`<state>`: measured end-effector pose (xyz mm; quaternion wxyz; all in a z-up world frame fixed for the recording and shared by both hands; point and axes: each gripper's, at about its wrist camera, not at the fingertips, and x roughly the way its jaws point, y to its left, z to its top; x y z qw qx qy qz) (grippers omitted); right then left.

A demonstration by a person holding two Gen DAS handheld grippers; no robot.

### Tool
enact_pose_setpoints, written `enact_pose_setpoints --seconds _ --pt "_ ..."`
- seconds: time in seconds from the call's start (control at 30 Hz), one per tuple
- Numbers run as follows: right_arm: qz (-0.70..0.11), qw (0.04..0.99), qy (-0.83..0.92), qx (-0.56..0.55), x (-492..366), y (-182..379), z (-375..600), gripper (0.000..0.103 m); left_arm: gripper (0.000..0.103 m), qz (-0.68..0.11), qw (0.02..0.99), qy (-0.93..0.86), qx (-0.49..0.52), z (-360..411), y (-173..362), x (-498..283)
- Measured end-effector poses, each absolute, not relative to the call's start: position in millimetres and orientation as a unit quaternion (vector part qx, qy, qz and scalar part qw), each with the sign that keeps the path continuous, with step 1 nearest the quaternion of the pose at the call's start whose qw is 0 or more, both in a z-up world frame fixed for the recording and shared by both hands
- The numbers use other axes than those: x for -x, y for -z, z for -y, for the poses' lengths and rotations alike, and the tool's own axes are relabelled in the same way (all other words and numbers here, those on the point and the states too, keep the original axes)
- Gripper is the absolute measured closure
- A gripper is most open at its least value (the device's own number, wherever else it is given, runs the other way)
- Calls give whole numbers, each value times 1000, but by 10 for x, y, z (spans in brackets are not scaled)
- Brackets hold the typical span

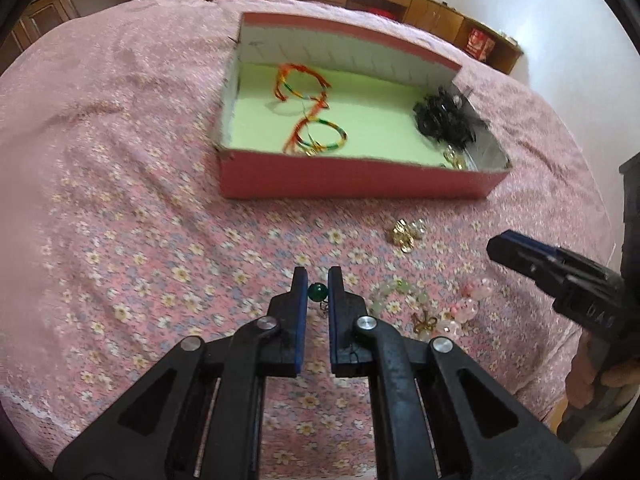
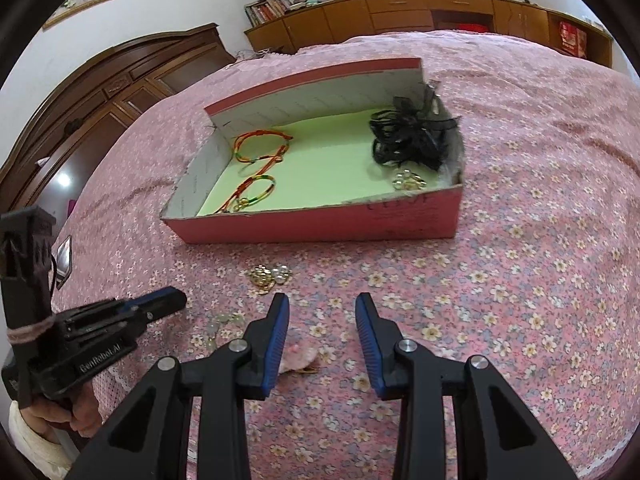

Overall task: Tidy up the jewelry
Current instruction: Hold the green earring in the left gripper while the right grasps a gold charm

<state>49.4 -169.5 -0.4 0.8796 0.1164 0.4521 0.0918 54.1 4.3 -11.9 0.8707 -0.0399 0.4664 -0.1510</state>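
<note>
Two tools work over the pink flowered bedspread (image 1: 120, 208). The left tool (image 1: 318, 280) has its jaws narrowed onto a small dark green bead with a metal hook (image 1: 317, 292); the bead sits between the blue pads, apparently gripped, though whether it is lifted off the cloth I cannot tell. The right tool (image 2: 322, 312) hangs wide apart and holds nothing.

The shallow red cardboard box with a pale green floor (image 1: 360, 182) is the landmark. Inside it lie two red-and-green thread bracelets (image 1: 316, 136) and a tangle of black hair bands (image 1: 444, 120). Just in front of the box sits a gold cluster ornament (image 1: 406, 234); farther out lie a pale green bead bracelet (image 1: 396, 296) and a pink bead bracelet (image 1: 468, 308).

To do this step well, I judge the left tool should keep its squeeze firm, since a round bead slips easily, rise above the box's near wall, and let go low over bare green floor between the bracelets and the hair bands.

The box's near wall is the only edge in the path; the bedspread to the box's left lies open.
</note>
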Motion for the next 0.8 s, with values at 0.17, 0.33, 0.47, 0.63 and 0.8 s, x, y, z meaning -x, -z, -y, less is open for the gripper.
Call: enact_pose_setpoints --seconds 0.17,0.33,0.47,0.63,0.8 --pt "-458 877 -105 -103 -567 23 1543 66 102 -461 875 137 51 -180 119 -550" --pt "-468 871 -114 -95 -659 75 1433 66 102 -459 876 130 64 -295 128 -551" --pt "-472 871 -114 -81 -742 110 1344 66 102 -460 876 125 74 -369 146 -552" --pt "-479 868 -113 -66 -857 171 1246 62 102 -459 876 121 84 -457 146 -526" --pt "-486 865 -109 -55 -973 258 1145 58 102 -458 877 117 90 -549 138 -511"
